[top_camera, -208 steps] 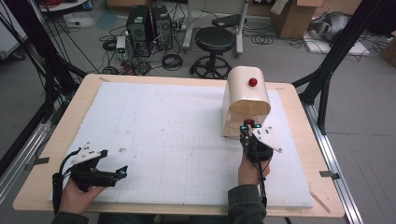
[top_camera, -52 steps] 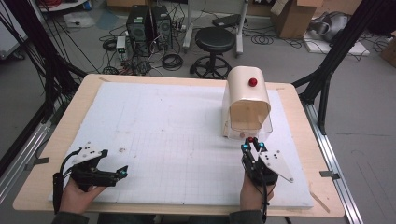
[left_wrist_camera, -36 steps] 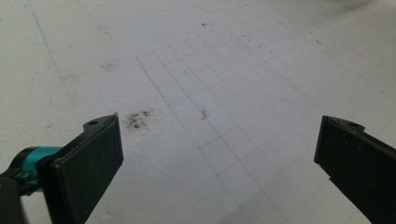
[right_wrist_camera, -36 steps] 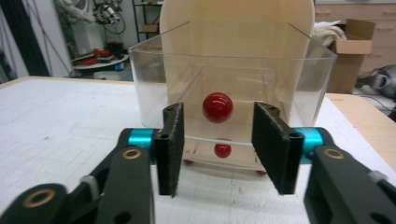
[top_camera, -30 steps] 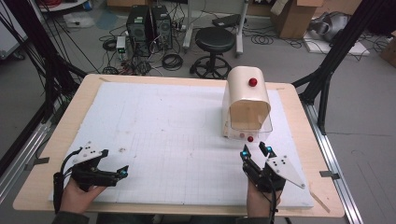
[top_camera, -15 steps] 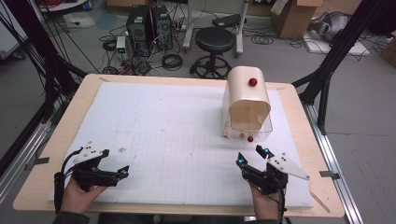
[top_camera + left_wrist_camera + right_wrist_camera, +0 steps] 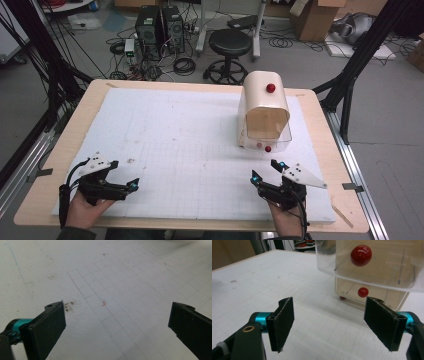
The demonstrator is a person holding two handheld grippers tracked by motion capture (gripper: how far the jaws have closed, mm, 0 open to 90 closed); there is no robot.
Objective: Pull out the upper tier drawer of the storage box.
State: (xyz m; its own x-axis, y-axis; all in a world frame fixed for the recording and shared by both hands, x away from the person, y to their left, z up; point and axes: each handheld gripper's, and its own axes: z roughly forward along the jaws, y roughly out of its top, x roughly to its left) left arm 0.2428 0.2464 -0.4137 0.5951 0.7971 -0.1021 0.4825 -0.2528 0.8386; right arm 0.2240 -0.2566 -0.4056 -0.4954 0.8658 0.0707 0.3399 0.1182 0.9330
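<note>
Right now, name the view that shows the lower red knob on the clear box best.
The right gripper view: the lower knob sits close and sharp on the box's front, between the open jaws of the right gripper. The high view shows it as a small red dot at the box's base. The left gripper view looks at white mat.

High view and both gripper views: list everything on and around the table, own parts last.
bread box: one, cream with clear lid, table's far right
knobs: two, red, on the box
foam mat: one, white, covers the table
table: one, light wood
stool: one, black, floor behind
computer towers: two, black, floor behind
left hand-held gripper: black, open, near left
right hand-held gripper: black, open, empty, facing the box
</note>
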